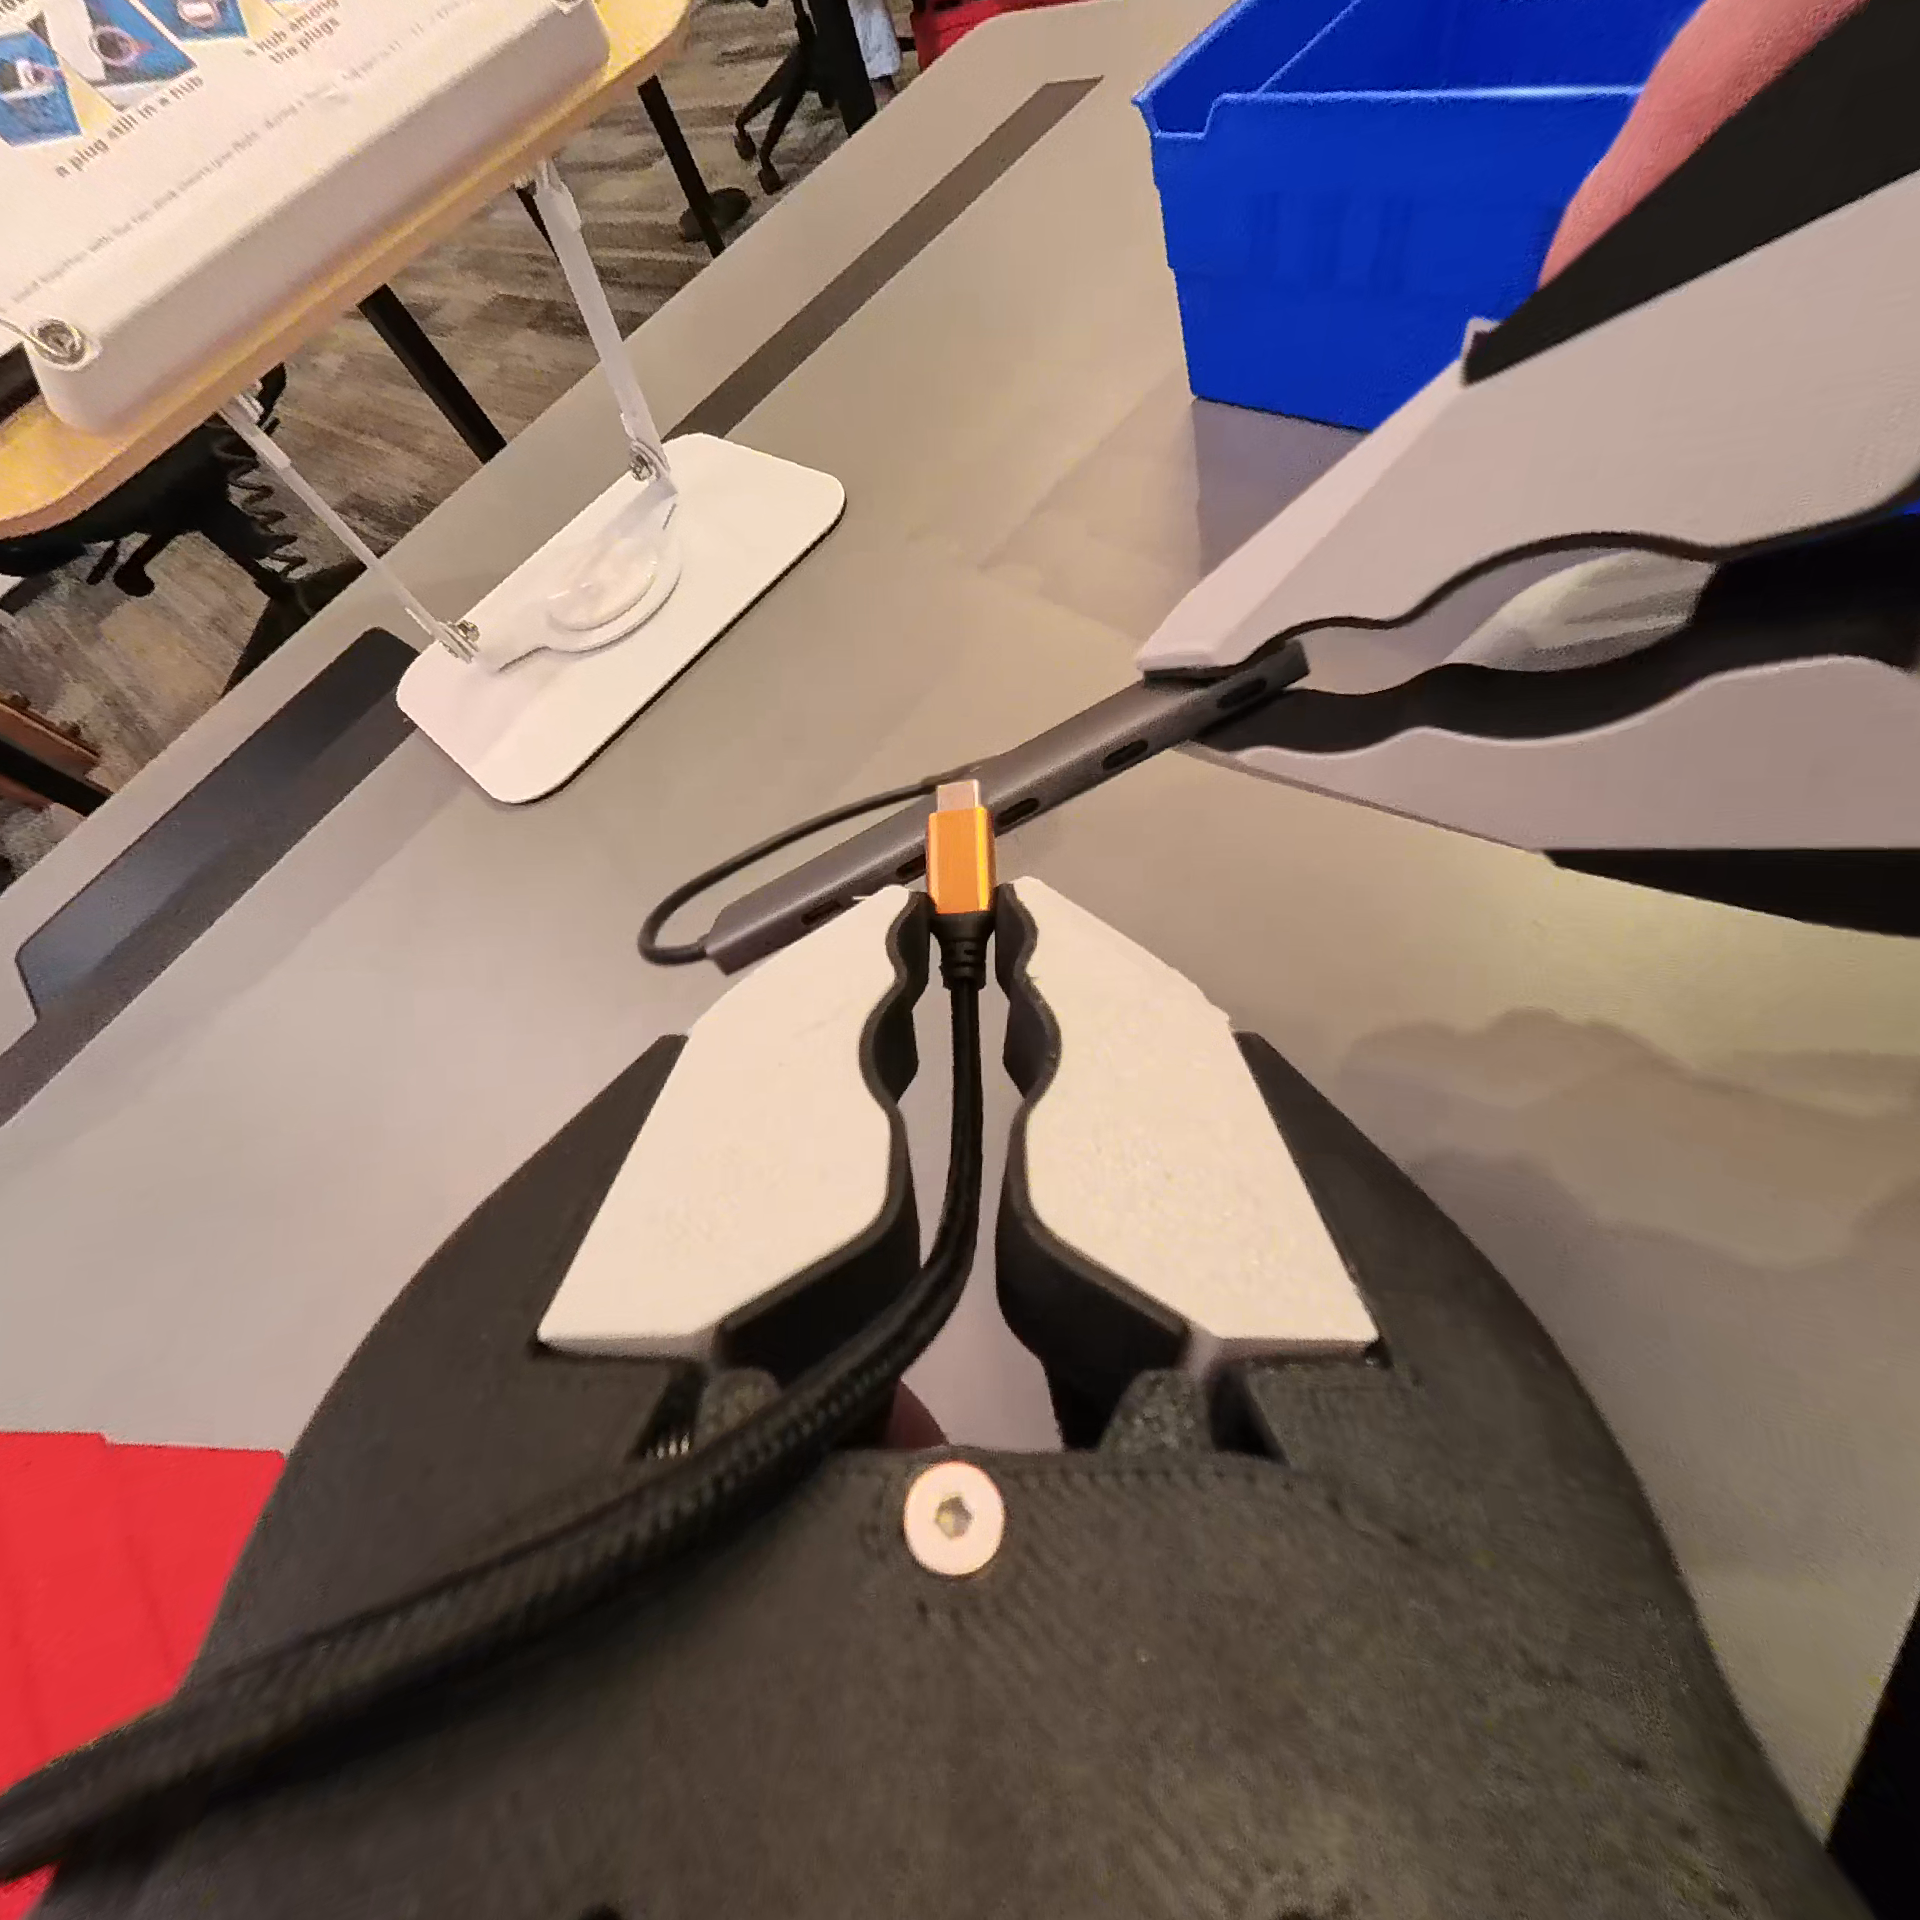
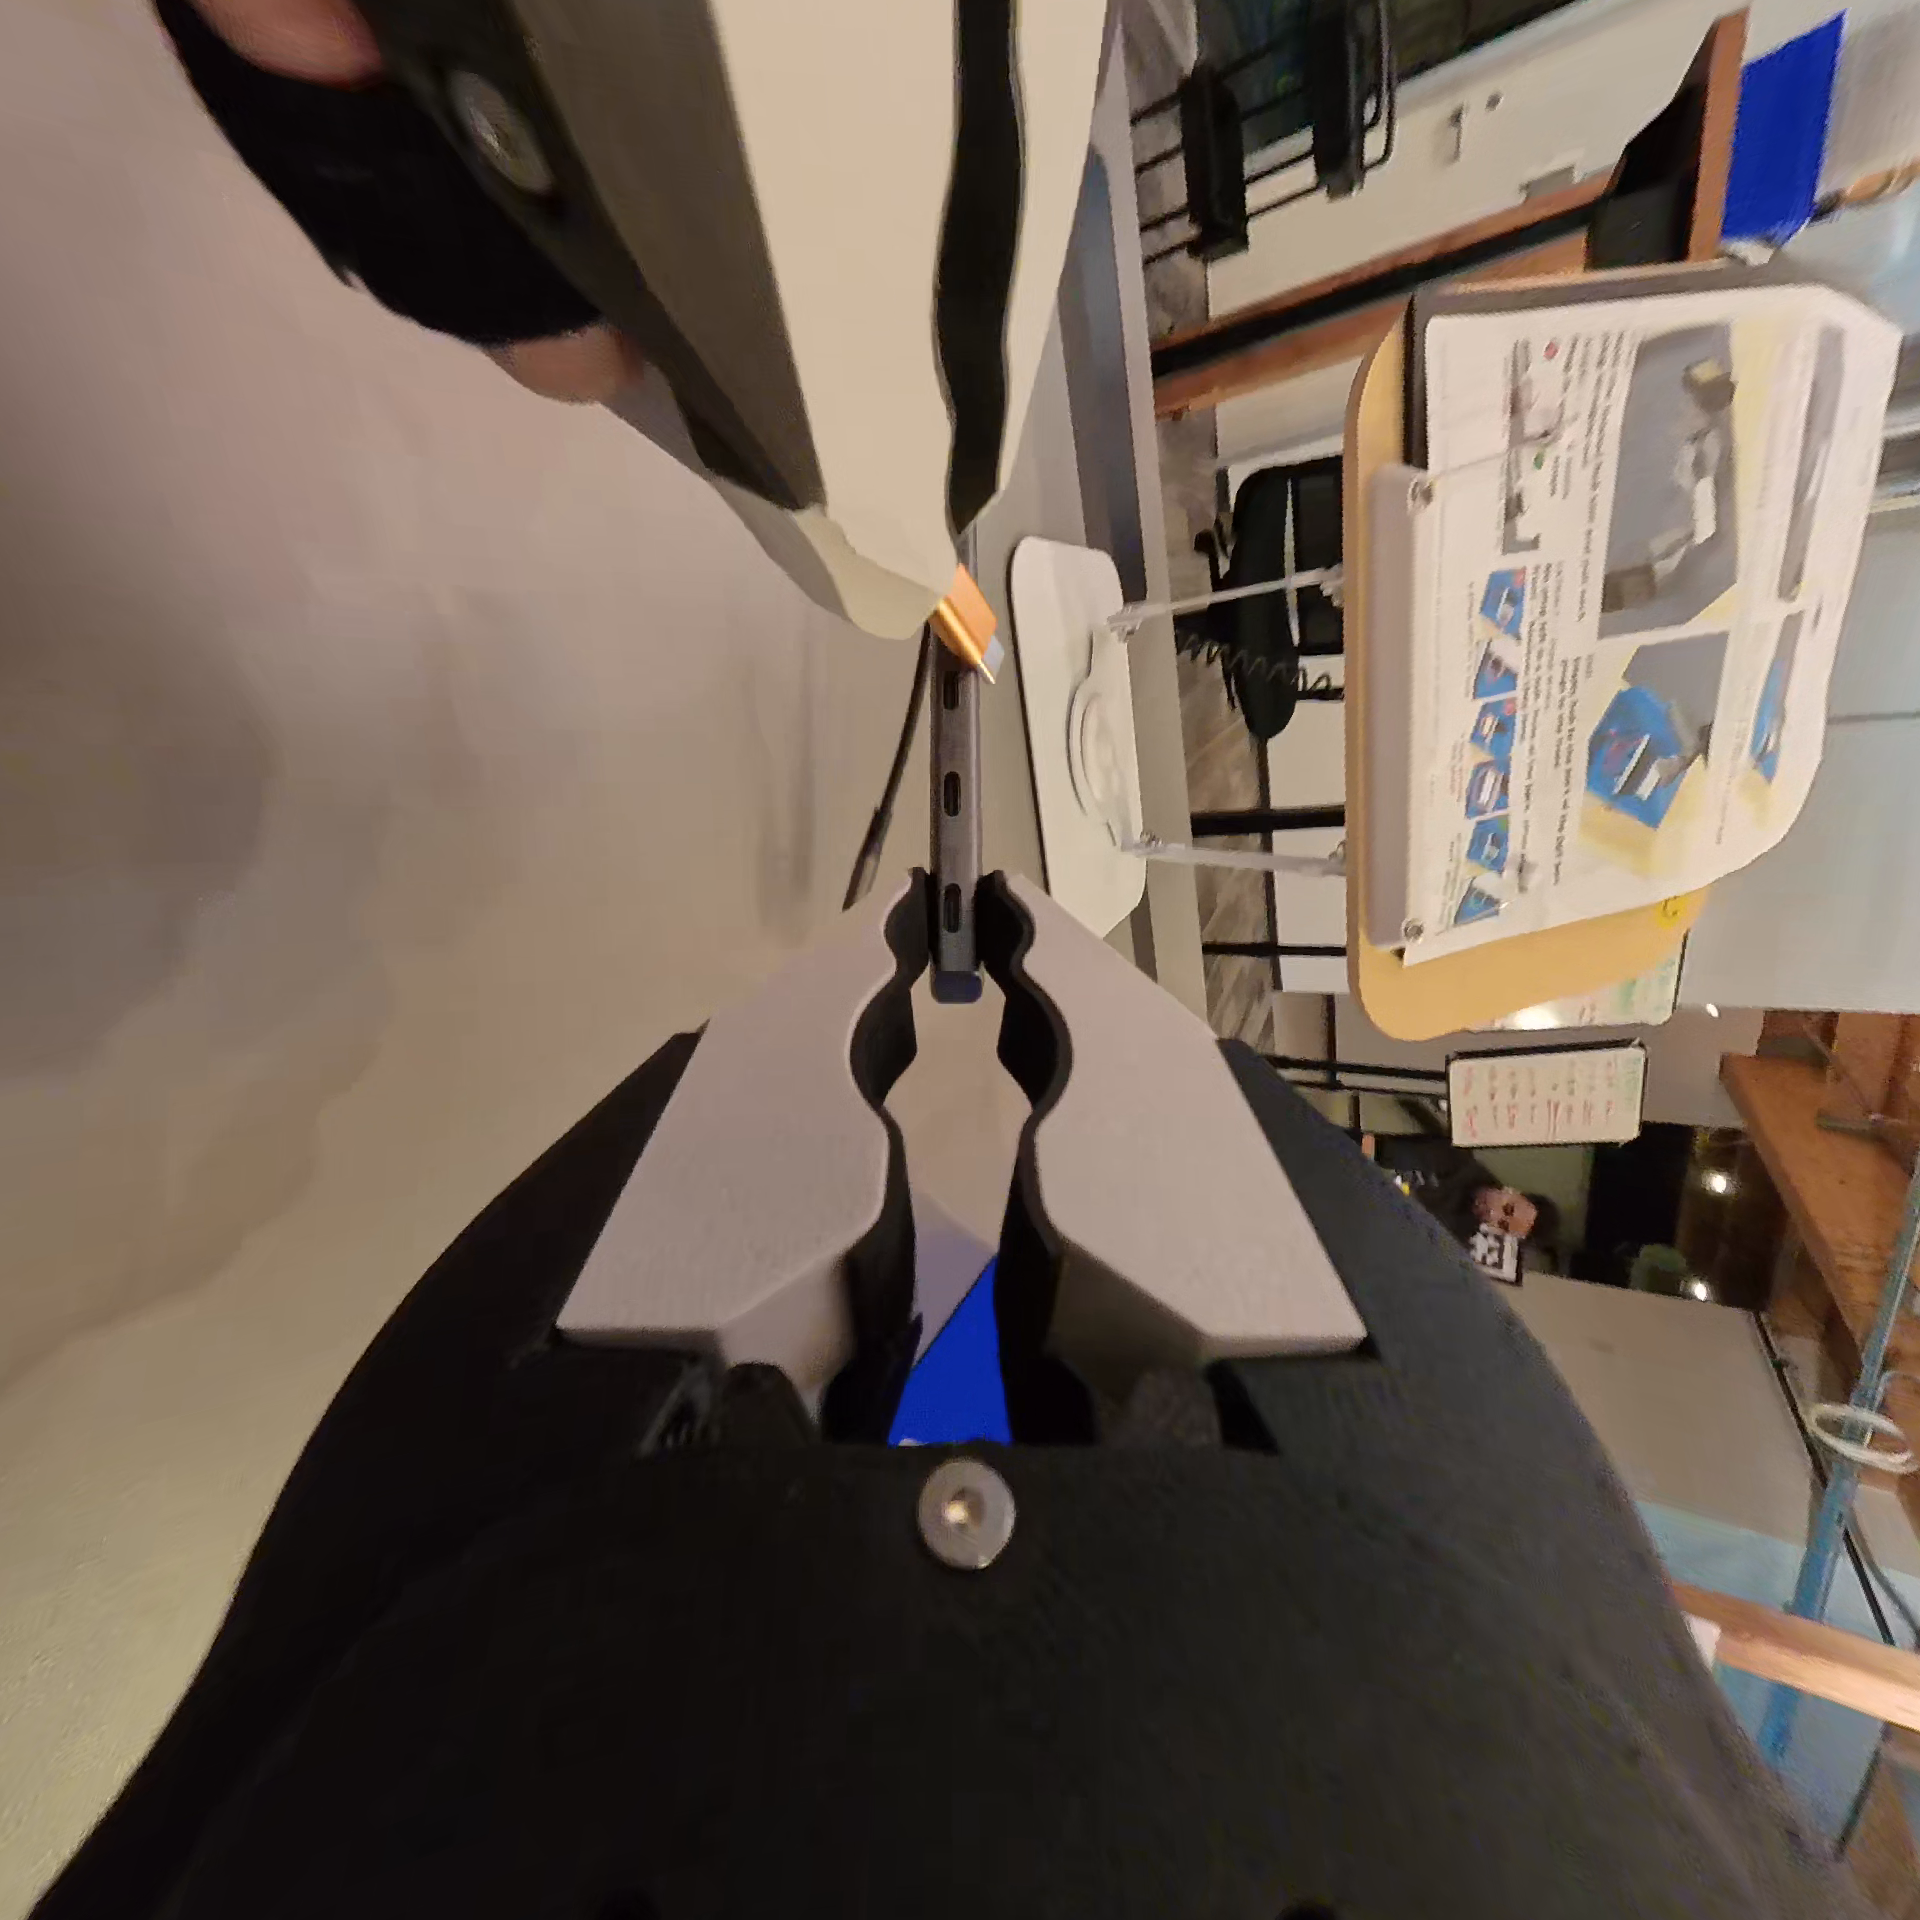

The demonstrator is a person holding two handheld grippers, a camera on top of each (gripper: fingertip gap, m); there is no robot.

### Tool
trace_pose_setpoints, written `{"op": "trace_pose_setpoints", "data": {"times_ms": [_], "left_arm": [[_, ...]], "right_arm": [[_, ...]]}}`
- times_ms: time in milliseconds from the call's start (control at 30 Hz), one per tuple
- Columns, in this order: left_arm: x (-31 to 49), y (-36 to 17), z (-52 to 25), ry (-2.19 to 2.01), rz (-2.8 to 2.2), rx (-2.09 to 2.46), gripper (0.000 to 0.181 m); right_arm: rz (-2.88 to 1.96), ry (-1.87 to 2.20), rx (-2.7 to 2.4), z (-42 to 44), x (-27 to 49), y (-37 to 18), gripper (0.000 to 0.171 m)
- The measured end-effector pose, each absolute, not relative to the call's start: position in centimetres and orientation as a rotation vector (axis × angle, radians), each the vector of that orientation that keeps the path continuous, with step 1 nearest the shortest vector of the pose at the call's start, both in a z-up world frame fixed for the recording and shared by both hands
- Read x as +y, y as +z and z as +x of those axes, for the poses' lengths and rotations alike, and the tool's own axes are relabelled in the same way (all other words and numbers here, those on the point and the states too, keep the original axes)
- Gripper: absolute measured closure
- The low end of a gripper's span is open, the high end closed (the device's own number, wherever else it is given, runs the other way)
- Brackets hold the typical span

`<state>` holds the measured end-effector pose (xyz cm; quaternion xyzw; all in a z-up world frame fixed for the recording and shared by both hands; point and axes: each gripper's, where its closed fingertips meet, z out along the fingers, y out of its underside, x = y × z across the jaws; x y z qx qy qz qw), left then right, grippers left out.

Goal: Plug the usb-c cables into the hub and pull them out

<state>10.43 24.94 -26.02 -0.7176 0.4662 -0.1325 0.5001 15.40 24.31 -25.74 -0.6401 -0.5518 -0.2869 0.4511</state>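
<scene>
- The right gripper [image 2: 951, 925] clamps one end of the hub [image 1: 997, 821], hiding that end.
- The left gripper [image 1: 961, 914] pinches the orange plug [image 1: 961, 857], its tip pointing at the hub's side, just short of a port.
- The long hub lies slanted above the table [image 1: 1247, 987].

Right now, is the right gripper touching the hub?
Touching. The right wrist view shows the right gripper clamped on the end of the hub, no gap on either side. Left wrist view agrees.

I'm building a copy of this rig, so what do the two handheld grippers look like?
Both look alike. The left gripper and right gripper each have a wide black textured body with one silver centre screw. From it run two pale grey wedge jaws with wavy black inner edges. The hand on the left one wears a black glove.
</scene>
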Motion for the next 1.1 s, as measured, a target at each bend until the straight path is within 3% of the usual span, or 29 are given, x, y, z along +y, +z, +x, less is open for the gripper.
{"op": "trace_pose_setpoints", "data": {"times_ms": [567, 1100], "left_arm": [[25.4, -25.0, 10.9, -0.448, -1.736, 1.134, 0.17], [23.3, -25.8, 10.3, -0.452, -1.885, 1.26, 0.17]], "right_arm": [[-1.412, -0.56, -1.392, 14.0, 23.0, -24.2, 0.164], [-1.408, -0.739, -1.443, 14.9, 24.1, -24.5, 0.164]]}}
